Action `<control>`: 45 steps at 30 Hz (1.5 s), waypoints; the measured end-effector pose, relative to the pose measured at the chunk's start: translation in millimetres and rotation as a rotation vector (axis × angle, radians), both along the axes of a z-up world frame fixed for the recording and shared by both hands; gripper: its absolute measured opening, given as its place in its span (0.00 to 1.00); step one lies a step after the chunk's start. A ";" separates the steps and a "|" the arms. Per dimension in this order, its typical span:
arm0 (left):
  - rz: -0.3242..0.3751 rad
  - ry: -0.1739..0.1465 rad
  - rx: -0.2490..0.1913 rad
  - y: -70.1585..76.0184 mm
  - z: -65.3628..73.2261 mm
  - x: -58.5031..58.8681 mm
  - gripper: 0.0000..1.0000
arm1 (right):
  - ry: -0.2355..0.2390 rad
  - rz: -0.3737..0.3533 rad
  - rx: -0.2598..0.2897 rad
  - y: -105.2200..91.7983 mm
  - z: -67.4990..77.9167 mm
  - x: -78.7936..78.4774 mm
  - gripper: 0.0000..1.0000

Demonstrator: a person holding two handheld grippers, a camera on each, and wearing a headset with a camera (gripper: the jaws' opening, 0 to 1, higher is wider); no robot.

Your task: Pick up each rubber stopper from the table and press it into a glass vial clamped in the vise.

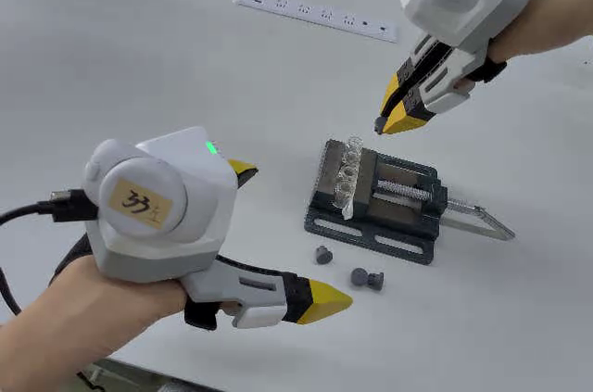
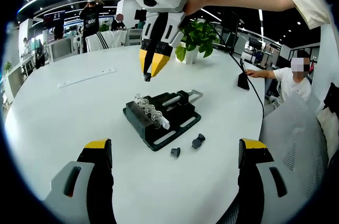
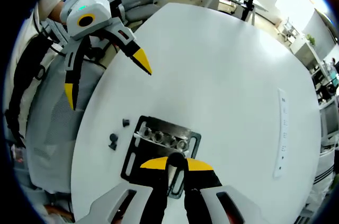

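Note:
A black vise (image 1: 400, 216) (image 2: 175, 113) (image 3: 131, 161) sits on the white table with a row of clear glass vials (image 1: 348, 170) (image 2: 148, 112) (image 3: 164, 138) clamped in its jaws. Two dark rubber stoppers (image 1: 323, 254) (image 1: 367, 278) (image 2: 198, 140) (image 3: 113, 139) lie on the table just in front of it. My right gripper (image 1: 389, 121) (image 2: 150, 70) (image 3: 172, 163) hangs above the vials, shut on a small dark stopper (image 2: 147, 77) at its tips. My left gripper (image 1: 287, 233) (image 2: 176, 152) (image 3: 106, 78) is wide open, near the loose stoppers, with nothing in it.
A white power strip (image 1: 315, 12) (image 2: 87, 77) (image 3: 282, 134) lies at the far side of the table. The vise's screw handle (image 1: 482, 218) sticks out to the right. People, chairs and a potted plant (image 2: 198, 36) stand beyond the table.

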State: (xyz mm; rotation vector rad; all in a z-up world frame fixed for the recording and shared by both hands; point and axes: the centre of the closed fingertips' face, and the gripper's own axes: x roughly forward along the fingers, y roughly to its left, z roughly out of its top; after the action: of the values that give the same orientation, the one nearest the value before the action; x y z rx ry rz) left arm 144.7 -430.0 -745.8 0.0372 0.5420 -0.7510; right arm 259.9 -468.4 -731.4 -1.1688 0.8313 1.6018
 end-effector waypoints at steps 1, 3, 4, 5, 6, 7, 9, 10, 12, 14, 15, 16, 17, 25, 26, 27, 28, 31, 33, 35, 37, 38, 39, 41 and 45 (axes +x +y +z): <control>-0.002 0.000 0.000 0.1 -0.4 0.0 0.99 | 0.002 0.005 -0.003 1.0 -1.0 -0.3 0.06; -0.003 0.004 -0.001 -0.4 -0.9 0.7 0.99 | 0.006 0.016 -0.009 3.6 -3.7 0.3 0.06; -0.003 0.004 -0.004 -0.6 -1.2 1.2 0.99 | 0.007 0.020 -0.009 5.0 -5.4 0.5 0.06; -0.002 0.006 -0.004 -0.4 -1.9 1.4 0.99 | 0.009 0.023 -0.010 5.9 -6.4 0.4 0.06; -0.002 0.006 -0.004 -0.2 -2.4 1.8 0.99 | 0.010 0.024 -0.011 6.5 -7.4 0.4 0.06; 0.001 0.008 -0.007 0.1 -3.1 2.4 0.99 | 0.015 0.025 -0.013 7.6 -9.2 0.6 0.06; 0.003 0.011 -0.013 -0.3 -3.6 2.6 0.99 | 0.018 0.032 -0.019 9.9 -12.8 2.7 0.06; 0.002 0.012 -0.013 -0.4 -4.3 2.5 0.99 | 0.020 0.033 -0.020 10.9 -13.9 3.5 0.06; 0.000 0.017 -0.011 -0.4 -6.6 1.9 0.99 | 0.011 0.034 -0.022 10.2 -15.0 4.0 0.06; 0.002 0.021 -0.013 -0.2 -7.9 2.0 0.99 | 0.019 0.036 -0.024 11.2 -16.7 4.0 0.06; 0.003 0.021 -0.014 -0.3 -7.9 1.8 0.99 | 0.023 0.035 -0.025 11.7 -17.5 3.4 0.06; 0.003 0.021 -0.014 -0.2 -8.2 1.7 0.99 | 0.024 0.038 -0.027 11.9 -18.4 2.6 0.06; 0.004 0.023 -0.014 -0.1 -9.1 1.4 0.99 | 0.023 0.042 -0.028 13.1 -20.1 2.7 0.06; 0.003 0.035 -0.012 1.0 -13.4 0.7 0.99 | 0.029 0.054 -0.036 15.2 -25.8 3.9 0.06; 0.003 0.036 -0.014 1.0 -13.7 0.7 0.99 | 0.029 0.053 -0.039 15.0 -26.6 4.5 0.06; 0.006 0.038 -0.016 0.8 -14.9 0.9 0.99 | 0.031 0.053 -0.038 14.7 -27.1 4.7 0.06; 0.006 0.038 -0.017 0.7 -15.1 1.0 0.99 | 0.034 0.053 -0.039 14.0 -27.2 4.4 0.06; 0.004 0.043 -0.016 0.5 -17.1 0.7 0.99 | 0.031 0.053 -0.040 13.1 -29.2 8.6 0.06; 0.005 0.044 -0.016 0.0 -17.6 1.1 0.99 | 0.031 0.051 -0.044 13.6 -29.8 10.6 0.06; 0.005 0.045 -0.017 -0.4 -17.4 1.4 0.99 | 0.031 0.053 -0.045 12.9 -30.3 10.8 0.06; 0.006 0.047 -0.019 -0.5 -17.5 1.4 0.99 | 0.034 0.053 -0.046 13.3 -30.9 11.3 0.06; 0.007 0.046 -0.020 -0.5 -17.4 1.5 0.99 | 0.033 0.052 -0.046 13.6 -31.1 11.3 0.06; 0.008 0.047 -0.020 -0.1 -17.9 1.6 0.99 | 0.034 0.054 -0.049 13.5 -31.2 10.7 0.06; 0.009 0.048 -0.020 0.6 -18.8 1.8 0.99 | 0.027 0.056 -0.053 13.0 -31.9 11.4 0.06; 0.013 0.048 -0.023 0.6 -18.8 1.6 0.99 | 0.025 0.056 -0.058 12.9 -31.6 11.3 0.06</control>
State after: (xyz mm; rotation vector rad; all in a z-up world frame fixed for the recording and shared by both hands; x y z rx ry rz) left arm 146.3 -429.4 -764.6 -0.0055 0.5791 -0.7471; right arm 271.2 -455.5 -763.0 -1.2243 0.8735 1.6505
